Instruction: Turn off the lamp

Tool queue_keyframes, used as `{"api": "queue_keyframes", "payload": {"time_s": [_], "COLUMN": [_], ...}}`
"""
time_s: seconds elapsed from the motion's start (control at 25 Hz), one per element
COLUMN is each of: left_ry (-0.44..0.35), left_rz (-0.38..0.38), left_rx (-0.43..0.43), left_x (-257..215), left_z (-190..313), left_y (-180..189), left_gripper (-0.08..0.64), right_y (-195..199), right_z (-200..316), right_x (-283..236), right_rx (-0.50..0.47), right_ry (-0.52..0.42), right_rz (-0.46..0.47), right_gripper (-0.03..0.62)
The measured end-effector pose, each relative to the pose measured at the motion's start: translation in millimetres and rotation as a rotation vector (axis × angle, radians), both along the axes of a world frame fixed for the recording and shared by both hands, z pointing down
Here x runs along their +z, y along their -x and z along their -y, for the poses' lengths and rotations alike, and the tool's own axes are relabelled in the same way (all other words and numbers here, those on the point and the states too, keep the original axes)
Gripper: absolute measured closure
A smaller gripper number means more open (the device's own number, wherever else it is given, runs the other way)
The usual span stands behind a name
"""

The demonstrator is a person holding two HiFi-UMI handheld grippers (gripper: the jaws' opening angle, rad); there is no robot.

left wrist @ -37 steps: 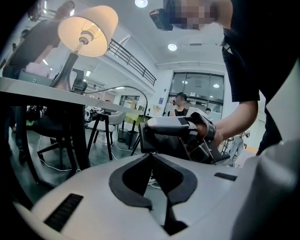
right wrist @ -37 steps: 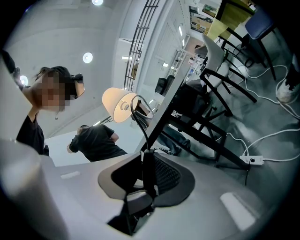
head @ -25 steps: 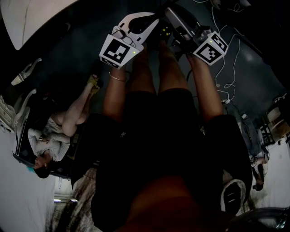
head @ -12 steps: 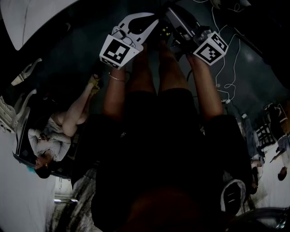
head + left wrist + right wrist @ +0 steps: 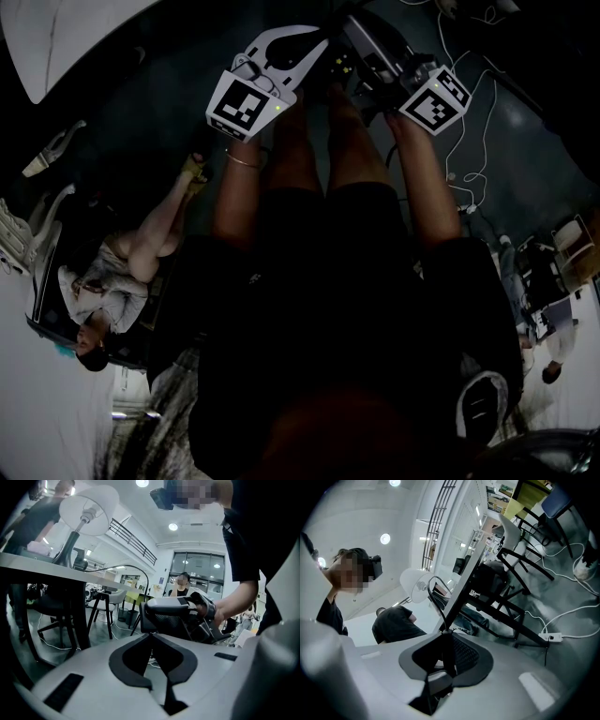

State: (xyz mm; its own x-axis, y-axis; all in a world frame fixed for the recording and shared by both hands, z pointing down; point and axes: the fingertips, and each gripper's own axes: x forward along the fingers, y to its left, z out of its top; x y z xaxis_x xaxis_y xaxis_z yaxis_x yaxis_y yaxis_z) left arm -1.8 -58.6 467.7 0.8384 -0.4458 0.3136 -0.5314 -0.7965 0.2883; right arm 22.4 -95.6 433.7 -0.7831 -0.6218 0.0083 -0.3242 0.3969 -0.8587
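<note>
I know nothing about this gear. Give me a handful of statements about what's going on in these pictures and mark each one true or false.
1. A lamp with a white shade stands on a table. True.
2. The left tool is clamped on the lamp. False: its jaws are together on nothing, well away from the lamp.
3. The right tool has its jaws spread wide. False: they are together.
4. A white power strip lies on the floor. True.
5. The person holding the tools is alone in the room. False: a seated person shows at the left of the head view.
</note>
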Motion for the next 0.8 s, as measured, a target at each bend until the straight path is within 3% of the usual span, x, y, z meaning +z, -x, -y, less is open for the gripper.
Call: {"api": "queue_keyframes", "payload": {"time_s": [0.8], "left_ry": [0.031], "left_rz": [0.018], "left_rx": [-0.016], "left_x": [23.7], "left_z": [-11.4], "left_y": [0.0], "left_gripper": [0.537], "right_y": [4.9], "right_z": [-11.2], "right_x": [20.1], "right_rx": [-0.045], "right_ry": [-0.004], "right_rz": [-0.120], "right_gripper": [0.534]}}
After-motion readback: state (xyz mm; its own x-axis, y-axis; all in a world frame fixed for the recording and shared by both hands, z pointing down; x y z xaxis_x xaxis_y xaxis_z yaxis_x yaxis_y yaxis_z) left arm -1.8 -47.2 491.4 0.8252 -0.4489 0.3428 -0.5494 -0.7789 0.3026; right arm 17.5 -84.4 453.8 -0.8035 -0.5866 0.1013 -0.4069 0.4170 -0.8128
